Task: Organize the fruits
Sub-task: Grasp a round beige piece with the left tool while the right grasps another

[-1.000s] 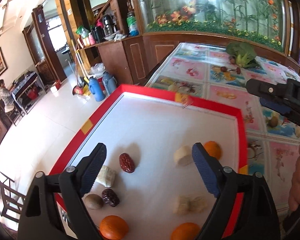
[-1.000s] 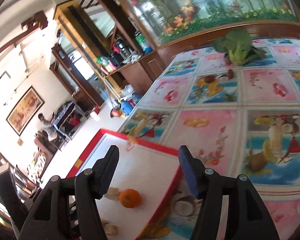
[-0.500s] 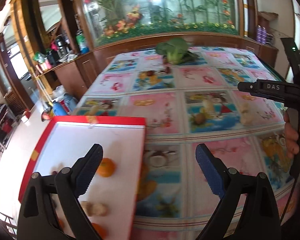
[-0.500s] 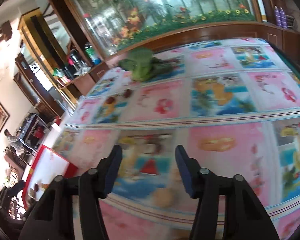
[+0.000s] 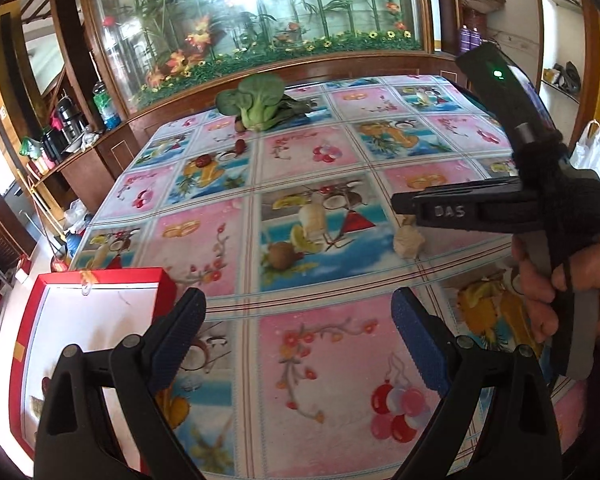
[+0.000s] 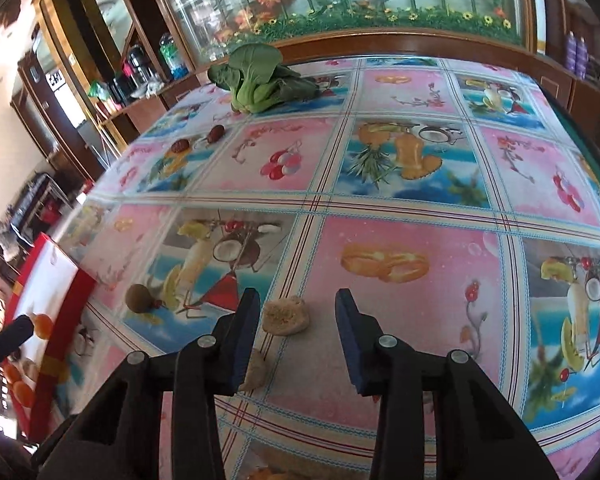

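Hanging over the flowered tablecloth (image 6: 400, 184), the right gripper (image 6: 296, 332) has just been narrowing its jaws, and a pale tan lump of fruit (image 6: 286, 315) lies on the cloth between its blue pads (image 6: 244, 336) — near the left pad, yet neither pad presses on it, so nothing is gripped. A second pale piece (image 6: 256, 372) sits just under the left finger. The left gripper (image 5: 298, 340) stands wide apart and empty above a pink square of the cloth, beside the red-rimmed white tray (image 5: 100, 280) at the table's near left corner. In the right wrist view, oranges (image 6: 42, 324) lie in that tray. Far across the table rests a leafy green vegetable (image 6: 260, 80), with two dark red dates (image 6: 216, 133) near it. From the left wrist view, a hand (image 5: 572, 280) grips the right tool's handle — the pale fruit (image 5: 408, 240) shows below its fingers.
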